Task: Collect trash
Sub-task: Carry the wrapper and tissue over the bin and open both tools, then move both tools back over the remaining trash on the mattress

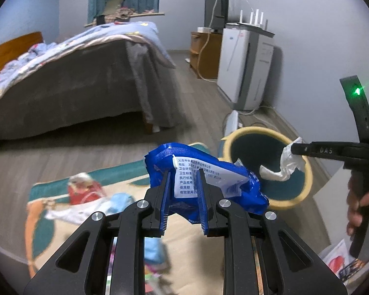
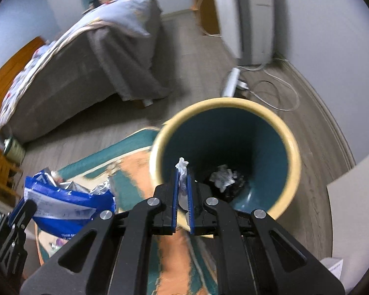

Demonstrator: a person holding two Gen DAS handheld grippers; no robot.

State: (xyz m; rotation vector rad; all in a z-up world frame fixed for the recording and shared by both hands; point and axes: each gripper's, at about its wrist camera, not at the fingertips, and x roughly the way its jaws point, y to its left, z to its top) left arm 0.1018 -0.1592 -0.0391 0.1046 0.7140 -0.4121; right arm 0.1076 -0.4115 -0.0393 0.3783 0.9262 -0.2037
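My left gripper (image 1: 184,172) is shut on a crumpled blue plastic wrapper (image 1: 206,172) with a white printed label, held above the rug just left of the bin. That wrapper (image 2: 66,204) also shows at the lower left of the right wrist view. The bin (image 1: 305,172) is teal with a cream rim and stands on the floor. My right gripper (image 2: 183,169) is shut on a crumpled white tissue (image 2: 182,166) over the near rim of the bin (image 2: 292,137). From the left wrist view the tissue (image 1: 289,164) hangs over the bin's mouth. More white paper (image 2: 223,178) lies at the bin's bottom.
A patterned rug (image 1: 61,204) covers the floor under both grippers. A bed (image 1: 73,81) with a grey skirt stands at the left. A white appliance (image 1: 246,66), a power strip (image 2: 231,82) and loose cables (image 2: 275,95) lie beyond the bin. A hand (image 1: 359,206) holds the right gripper's handle.
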